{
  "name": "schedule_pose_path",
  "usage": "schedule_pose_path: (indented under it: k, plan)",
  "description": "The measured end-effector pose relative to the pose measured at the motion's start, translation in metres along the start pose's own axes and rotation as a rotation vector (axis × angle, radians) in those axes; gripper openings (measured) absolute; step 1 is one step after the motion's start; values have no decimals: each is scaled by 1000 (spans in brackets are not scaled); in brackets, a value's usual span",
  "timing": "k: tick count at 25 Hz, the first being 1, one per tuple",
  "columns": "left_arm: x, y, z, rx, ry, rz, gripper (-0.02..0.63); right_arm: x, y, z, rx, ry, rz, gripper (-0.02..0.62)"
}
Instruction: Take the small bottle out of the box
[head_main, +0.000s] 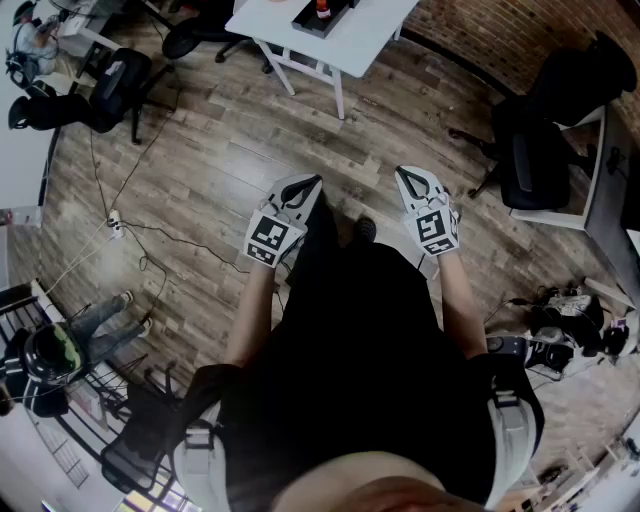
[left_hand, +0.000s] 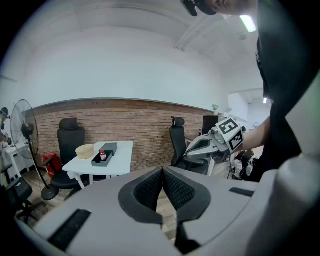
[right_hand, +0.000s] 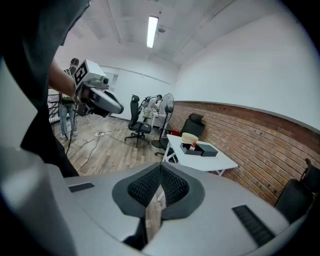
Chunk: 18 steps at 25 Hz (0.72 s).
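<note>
Left gripper (head_main: 304, 190) and right gripper (head_main: 411, 181) are held out side by side in front of the person, above the wood floor (head_main: 215, 150) and well apart from the white table (head_main: 365, 35). In its own view, the left gripper's (left_hand: 162, 171) jaws are pressed together with nothing between them. The right gripper's (right_hand: 160, 168) jaws are likewise together and empty. The small bottle (left_hand: 102, 155) with a red cap stands upright inside the dark open box (left_hand: 98, 161). The box lies on the table beside a round tan bowl (left_hand: 85, 151), away from the table's near edge. Neither gripper is touching the box or the bottle.
</note>
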<state>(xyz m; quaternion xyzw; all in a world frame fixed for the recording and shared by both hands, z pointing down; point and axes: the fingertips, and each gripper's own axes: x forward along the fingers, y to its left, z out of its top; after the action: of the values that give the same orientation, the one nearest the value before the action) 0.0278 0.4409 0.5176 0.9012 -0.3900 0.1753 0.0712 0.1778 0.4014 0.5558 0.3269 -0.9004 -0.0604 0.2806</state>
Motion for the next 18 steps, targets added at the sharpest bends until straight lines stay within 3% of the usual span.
schedule_pose_path:
  k: [7, 18]
  plan:
    - [-23, -17, -10, -8, 3, 52, 20, -19, 15, 2, -19, -15, 2, -3]
    - [-25, -10, 1, 6, -6, 58, 20, -13, 14, 9, -1, -40, 16, -3]
